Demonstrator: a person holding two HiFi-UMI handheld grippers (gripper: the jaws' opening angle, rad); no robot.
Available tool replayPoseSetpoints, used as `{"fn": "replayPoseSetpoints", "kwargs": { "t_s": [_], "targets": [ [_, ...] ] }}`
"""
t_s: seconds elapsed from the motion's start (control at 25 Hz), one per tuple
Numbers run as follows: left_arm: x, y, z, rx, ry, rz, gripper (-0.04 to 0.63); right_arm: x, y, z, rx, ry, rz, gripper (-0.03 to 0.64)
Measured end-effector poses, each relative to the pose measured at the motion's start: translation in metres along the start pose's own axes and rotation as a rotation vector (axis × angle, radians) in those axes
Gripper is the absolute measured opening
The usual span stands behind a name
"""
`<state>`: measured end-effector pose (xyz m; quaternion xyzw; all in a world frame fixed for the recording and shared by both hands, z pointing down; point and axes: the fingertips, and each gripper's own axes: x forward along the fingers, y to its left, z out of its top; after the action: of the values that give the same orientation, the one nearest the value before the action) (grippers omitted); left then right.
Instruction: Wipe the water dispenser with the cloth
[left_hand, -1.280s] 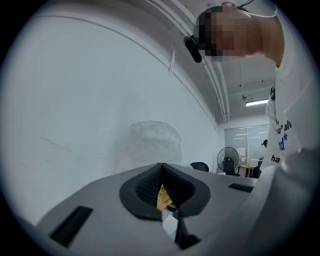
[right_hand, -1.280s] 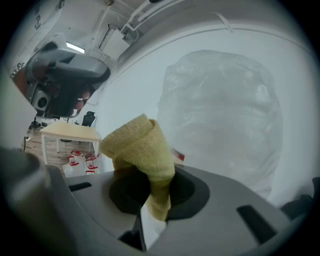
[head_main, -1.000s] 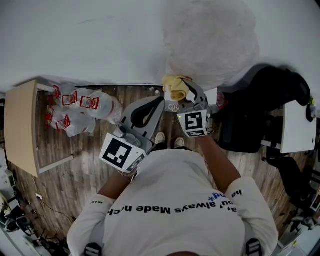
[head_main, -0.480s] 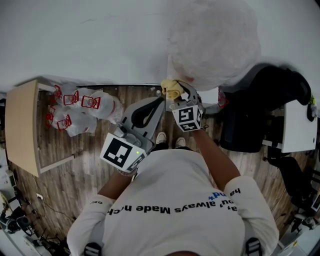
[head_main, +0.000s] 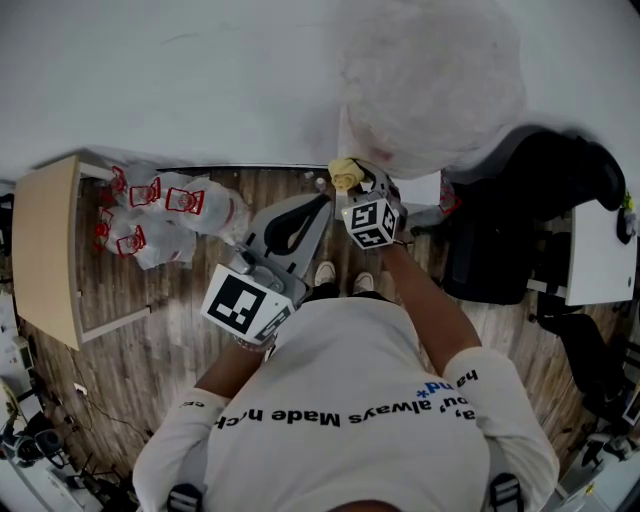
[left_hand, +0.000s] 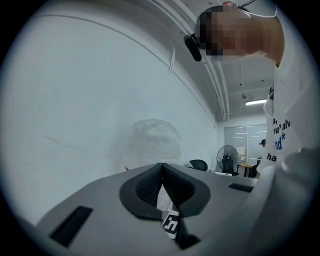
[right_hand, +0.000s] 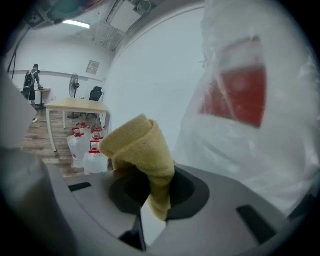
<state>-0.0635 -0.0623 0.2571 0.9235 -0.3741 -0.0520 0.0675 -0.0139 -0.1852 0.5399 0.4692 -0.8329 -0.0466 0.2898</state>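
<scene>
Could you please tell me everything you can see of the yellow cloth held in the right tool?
The yellow cloth looks like soft terry fabric, bunched and folded into a rounded roll. The right tool is shut on its lower part: a narrow tail hangs down between the jaws, while the bulk stands above them, leaning left in the right gripper view. It is held in the air close beside the plastic-wrapped water dispenser; whether it touches the plastic cannot be told.

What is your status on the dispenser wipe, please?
Right gripper shut on yellow cloth. Left gripper shut, empty. Dispenser plastic-wrapped, cloth close, contact unclear.
</scene>
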Motion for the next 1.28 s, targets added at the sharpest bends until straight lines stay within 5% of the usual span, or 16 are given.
{"fn": "replayPoseSetpoints", "kwargs": {
  "t_s": [0.6,1.28],
  "targets": [
    [-0.002,0.005,-0.002,-0.003,0.013,0.011,0.018,0.035,0.011,-0.065,0.009,0.172,0.007,0.067],
    [-0.002,0.01,-0.004,-0.006,0.009,0.034,0.018,0.049,0.026,-0.095,0.078,0.243,0.091,0.066]
  ]
}}
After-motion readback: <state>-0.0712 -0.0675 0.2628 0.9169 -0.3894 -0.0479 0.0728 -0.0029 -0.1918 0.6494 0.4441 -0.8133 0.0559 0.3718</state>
